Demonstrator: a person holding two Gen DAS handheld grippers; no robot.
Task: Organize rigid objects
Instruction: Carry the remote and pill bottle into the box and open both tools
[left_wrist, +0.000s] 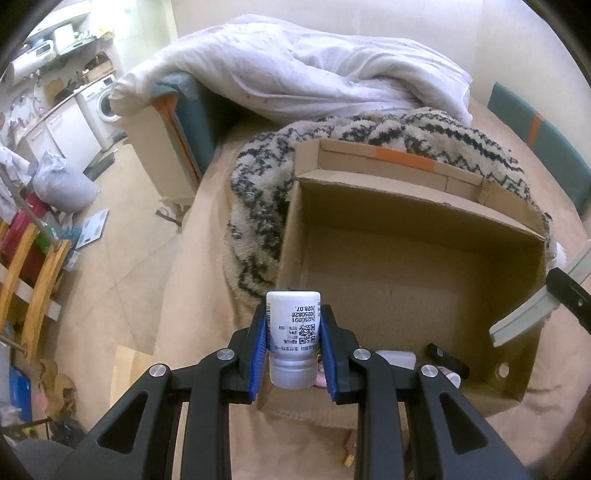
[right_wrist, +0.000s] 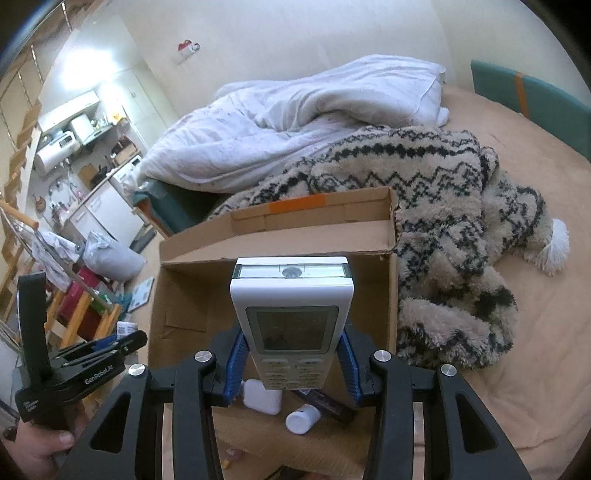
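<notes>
left gripper (left_wrist: 293, 343) is clamped on one small white bottle (left_wrist: 293, 338), hanging over the cardboard box's (left_wrist: 388, 266) 7 o'clock corner. right gripper (right_wrist: 291, 362) grips one white remote (right_wrist: 291, 317) above that box. three items lie inside: one white adapter (right_wrist: 262, 397), one white bottle (right_wrist: 302, 418), one dark stick (right_wrist: 328, 402).

Both fisheye views look forward and steeply down along their own fingers, close above the cardboard box (left_wrist: 406, 258) (right_wrist: 192, 288) (centre frame in each). The 2 views share the box, patterned blanket (left_wrist: 258, 192) (right_wrist: 443, 206) and white duvet (left_wrist: 314, 66) (right_wrist: 295, 114).
</notes>
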